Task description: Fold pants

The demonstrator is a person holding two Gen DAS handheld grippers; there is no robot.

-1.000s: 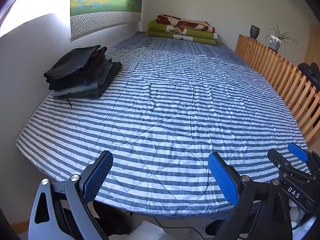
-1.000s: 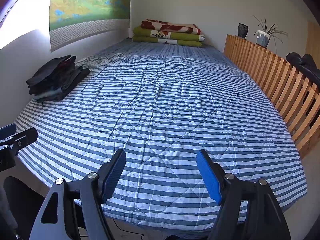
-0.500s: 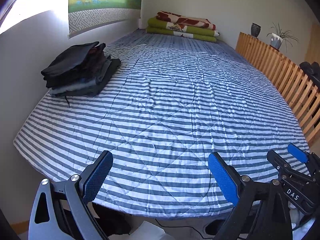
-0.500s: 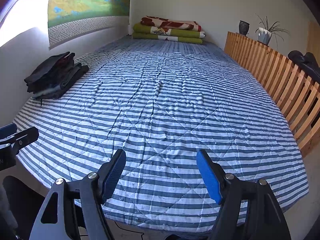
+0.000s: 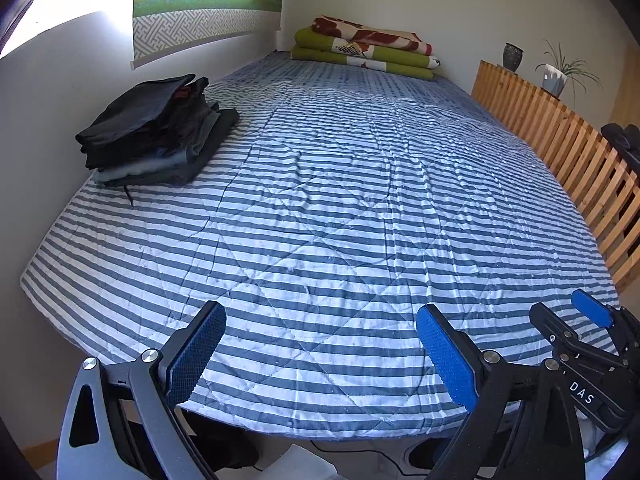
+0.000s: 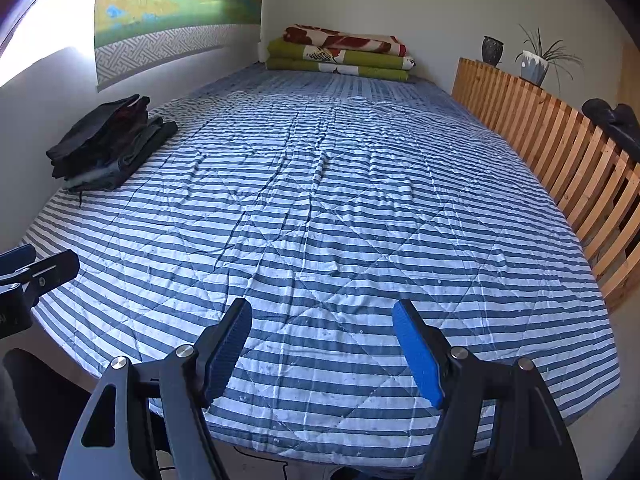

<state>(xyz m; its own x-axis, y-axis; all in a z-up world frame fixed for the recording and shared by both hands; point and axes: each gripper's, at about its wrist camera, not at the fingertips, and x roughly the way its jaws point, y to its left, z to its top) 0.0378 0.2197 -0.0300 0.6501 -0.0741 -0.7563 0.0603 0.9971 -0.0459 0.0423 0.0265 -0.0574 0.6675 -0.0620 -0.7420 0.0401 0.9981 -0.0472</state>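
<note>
A stack of folded dark pants (image 5: 156, 132) (image 6: 108, 144) lies at the left edge of the striped bed (image 5: 340, 208) (image 6: 320, 200), against the wall. My left gripper (image 5: 320, 348) hovers open over the bed's near edge, nothing between its blue pads. My right gripper (image 6: 322, 344) is open too and holds nothing, above the same near edge. In the left wrist view the right gripper (image 5: 580, 332) shows at the lower right. Part of the left gripper (image 6: 28, 272) shows at the left edge of the right wrist view. No loose pants lie on the bed.
Folded green and red blankets (image 5: 364, 48) (image 6: 340, 54) sit at the bed's far end. A wooden slatted rail (image 5: 560, 148) (image 6: 552, 148) runs along the right side, with a vase and a potted plant (image 5: 556, 76) beyond. A wall hanging (image 5: 204, 0) is on the left.
Both views have tilted a little, so the bed sits lower in frame. Both grippers stay open and empty.
</note>
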